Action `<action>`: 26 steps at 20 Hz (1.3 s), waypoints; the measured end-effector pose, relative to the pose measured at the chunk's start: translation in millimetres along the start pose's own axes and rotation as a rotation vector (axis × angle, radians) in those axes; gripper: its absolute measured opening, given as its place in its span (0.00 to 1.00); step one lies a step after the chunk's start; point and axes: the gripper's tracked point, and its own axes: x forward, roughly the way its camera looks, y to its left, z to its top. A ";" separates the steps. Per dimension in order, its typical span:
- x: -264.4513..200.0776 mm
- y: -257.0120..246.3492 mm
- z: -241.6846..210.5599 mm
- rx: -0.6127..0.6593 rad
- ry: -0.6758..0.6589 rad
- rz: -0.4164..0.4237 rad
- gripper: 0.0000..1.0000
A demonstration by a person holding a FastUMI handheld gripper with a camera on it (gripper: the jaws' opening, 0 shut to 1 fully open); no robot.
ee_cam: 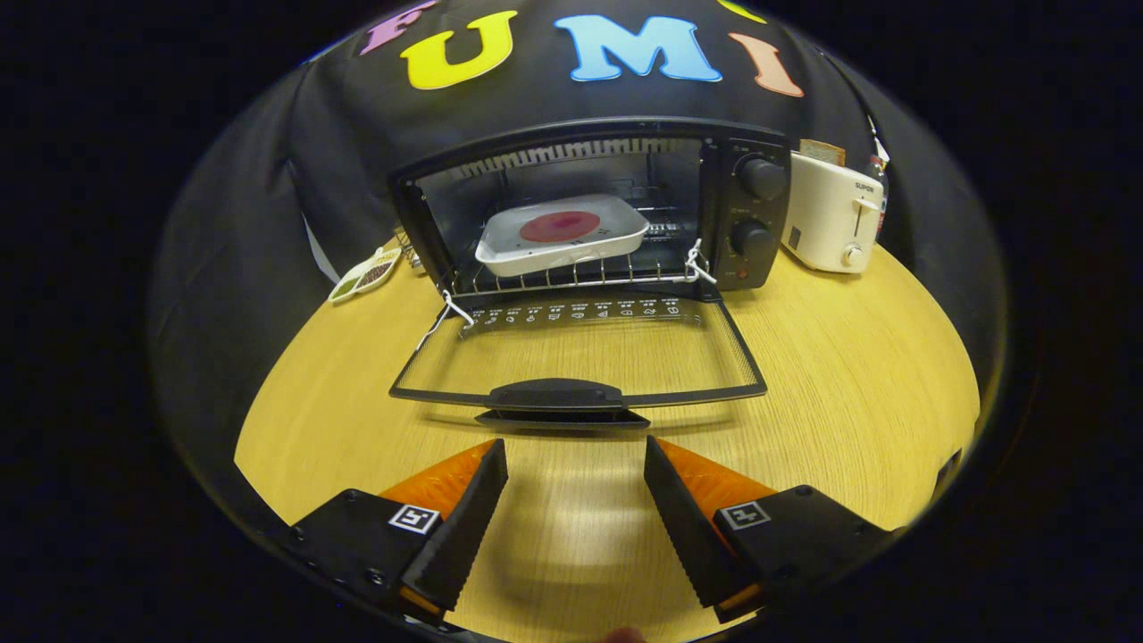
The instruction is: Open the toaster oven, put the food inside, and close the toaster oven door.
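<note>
A black toaster oven (741, 210) stands at the back of the wooden table. Its glass door (576, 357) hangs fully open, lying flat toward me, with the black handle (555, 394) at its near edge. On the wire rack inside rests a white tray (558, 234) carrying a round red piece of food (560, 226). My gripper (576, 455) is open with nothing between its fingers. It hovers over the table just short of the door handle, and the handle lines up with the gap between the fingertips.
A white pop-up toaster (830, 223) with a slice of bread in its slot stands right of the oven. A small dish (364, 273) lies on the table left of the oven. Bare wooden tabletop (857, 375) spreads on both sides of the door.
</note>
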 end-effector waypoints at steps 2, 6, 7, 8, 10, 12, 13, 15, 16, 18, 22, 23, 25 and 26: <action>8.6 3.0 -5.0 -0.019 0.032 -0.004 0.98; 20.5 0.6 -1.7 -0.018 0.045 -0.045 0.97; 20.5 0.7 -0.9 -0.016 0.042 -0.058 0.97; 21.3 0.8 -0.6 -0.020 0.040 -0.070 0.97; 22.1 0.9 -0.8 -0.022 0.024 -0.092 0.95; 21.2 1.5 1.8 -0.002 0.021 -0.102 0.95; 19.7 1.9 3.2 0.011 0.016 -0.104 0.95; 14.4 3.2 6.9 0.022 -0.006 -0.107 0.95; 11.3 3.8 8.3 0.015 -0.020 -0.111 0.95; 5.2 4.2 11.6 -0.008 -0.044 -0.123 0.95; -5.6 5.3 21.3 -0.012 -0.085 -0.136 0.95; -8.0 5.4 24.5 -0.012 -0.098 -0.139 0.95; -13.5 5.8 30.7 -0.013 -0.122 -0.144 0.95; -17.4 5.8 34.6 -0.013 -0.140 -0.146 0.95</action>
